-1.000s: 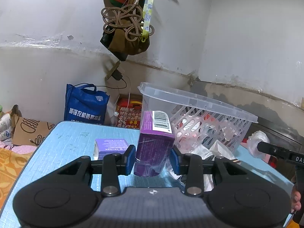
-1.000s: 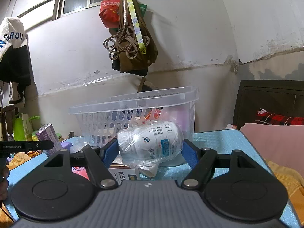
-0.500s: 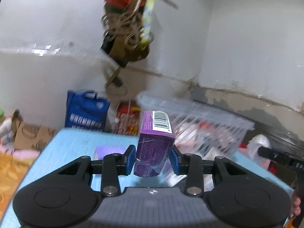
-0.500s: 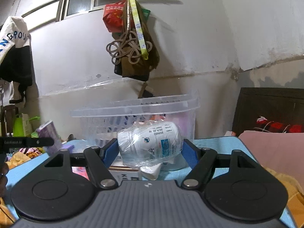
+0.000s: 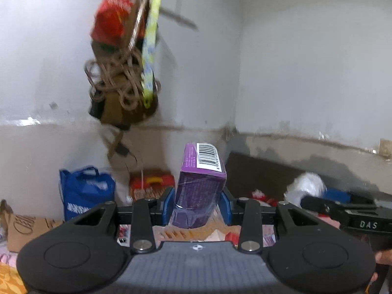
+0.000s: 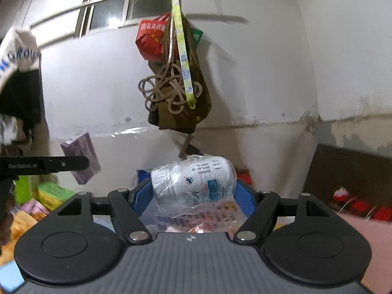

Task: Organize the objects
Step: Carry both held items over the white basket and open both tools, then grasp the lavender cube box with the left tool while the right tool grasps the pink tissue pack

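Observation:
My left gripper is shut on a purple box with a barcode on top, held upright in the air. The same box shows at the left of the right wrist view, with the left gripper's finger across it. My right gripper is shut on a white plastic-wrapped bottle lying on its side. Both grippers hang over the basket's colourful packets, which also show under the left gripper. The basket's rim is hidden.
A brown bag with rope and a red packet hangs on the wall. A blue bag and a red box stand by the wall. A dark headboard is at the right.
Both grippers have risen and moved forward with their loads. The basket rim and the blue table have dropped out of sight; only the basket's contents show below.

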